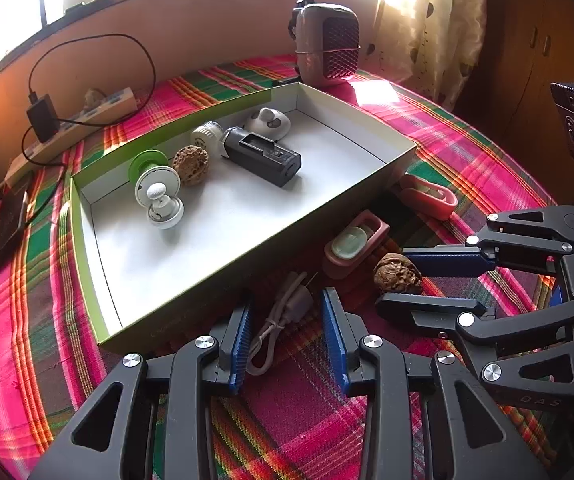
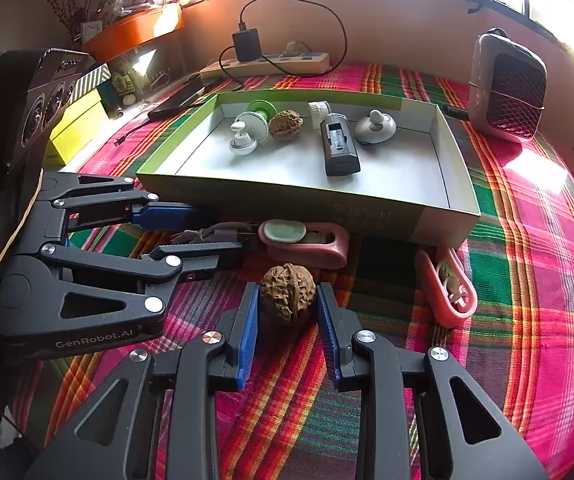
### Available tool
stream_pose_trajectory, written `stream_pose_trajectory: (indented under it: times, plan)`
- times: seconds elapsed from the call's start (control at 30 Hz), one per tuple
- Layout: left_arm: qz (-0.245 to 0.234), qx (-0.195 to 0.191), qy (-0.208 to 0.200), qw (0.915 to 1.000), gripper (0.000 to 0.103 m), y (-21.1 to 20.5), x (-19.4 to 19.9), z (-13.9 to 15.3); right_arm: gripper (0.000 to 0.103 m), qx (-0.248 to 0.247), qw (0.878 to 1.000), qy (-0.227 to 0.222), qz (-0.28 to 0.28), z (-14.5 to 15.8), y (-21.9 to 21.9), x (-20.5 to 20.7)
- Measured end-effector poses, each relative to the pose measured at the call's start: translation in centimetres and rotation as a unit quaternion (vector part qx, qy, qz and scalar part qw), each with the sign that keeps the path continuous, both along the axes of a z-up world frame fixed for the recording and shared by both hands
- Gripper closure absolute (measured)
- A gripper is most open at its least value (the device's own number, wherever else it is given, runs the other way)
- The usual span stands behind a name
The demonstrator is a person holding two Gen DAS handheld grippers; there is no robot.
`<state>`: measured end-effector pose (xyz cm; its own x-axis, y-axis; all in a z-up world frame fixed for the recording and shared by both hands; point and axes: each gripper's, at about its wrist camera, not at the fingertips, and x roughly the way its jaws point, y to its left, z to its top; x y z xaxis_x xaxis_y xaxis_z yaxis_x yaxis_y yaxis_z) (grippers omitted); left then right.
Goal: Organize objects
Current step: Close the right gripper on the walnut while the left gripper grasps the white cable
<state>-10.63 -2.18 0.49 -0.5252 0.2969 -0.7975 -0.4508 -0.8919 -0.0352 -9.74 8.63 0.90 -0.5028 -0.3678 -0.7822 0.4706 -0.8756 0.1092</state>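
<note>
A plaid cloth (image 2: 527, 280) covers the table under a window, with a heater (image 2: 507, 84) at the far edge and a power strip (image 2: 271, 64) along the wall. An open box (image 1: 99, 264) lies mid-table, already holding a walnut, a black gadget (image 1: 263, 156) and several small white pieces. Along its near wall, on the cloth, lie two pink cases (image 2: 307, 244), a grey cable (image 1: 287, 312) and a second walnut (image 2: 287, 296). The right gripper (image 2: 287, 300) has its pads pressed on this nut's sides, the nut apparently resting on the cloth; the left gripper (image 1: 287, 320) stands apart, straddling the cable without pinching it. The step looks like picking up the loose items for the box; next, the nut needs lifting clear of the box wall and carrying over it, and the left jaws need to close on the cable. Only the left view shows the cable's plug between the blue pads; only the right view shows the yellow box (image 2: 75, 124) and shelf clutter at the far left corner.
</note>
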Motion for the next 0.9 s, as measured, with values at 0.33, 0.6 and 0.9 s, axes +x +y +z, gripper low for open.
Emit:
stream_pose_trajectory:
  times: [0.33, 0.6, 0.9]
  plan:
    - [0.004, -0.004, 0.002, 1.0000, 0.072, 0.28, -0.05, -0.05, 0.073, -0.006, 1.000, 0.000, 0.003, -0.08, 0.28, -0.07]
    - [0.007, -0.009, 0.007, 0.9999, 0.084, 0.32, 0.07, -0.01, 0.073, -0.009, 1.000, 0.000, 0.005, -0.14, 0.32, -0.11]
    - [0.012, -0.005, 0.007, 0.9999, 0.085, 0.11, 0.08, -0.03, 0.073, -0.009, 1.000, 0.000, 0.005, -0.12, 0.33, -0.11]
